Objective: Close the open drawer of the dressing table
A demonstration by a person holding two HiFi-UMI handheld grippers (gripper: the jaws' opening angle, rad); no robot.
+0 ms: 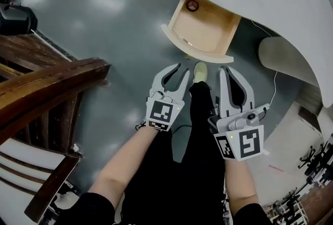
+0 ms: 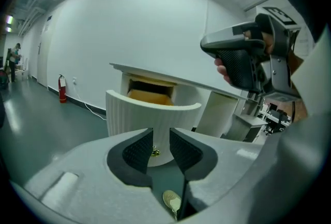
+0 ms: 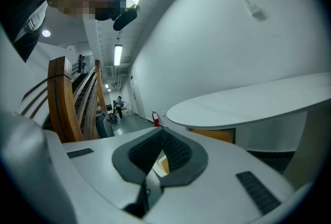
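The white dressing table fills the upper right of the head view. Its drawer stands pulled out, showing a bare wooden inside and a small round thing at the back. The curved white drawer front faces me. My left gripper is open, just short of that front, with nothing between its pads. In the left gripper view the ribbed front and its brass knob lie straight ahead. My right gripper is beside it, tips together and empty.
A dark wooden chair frame stands close on the left. A white rounded stool and a thin cable sit to the right of the drawer. My shoe is on the grey floor below the drawer front.
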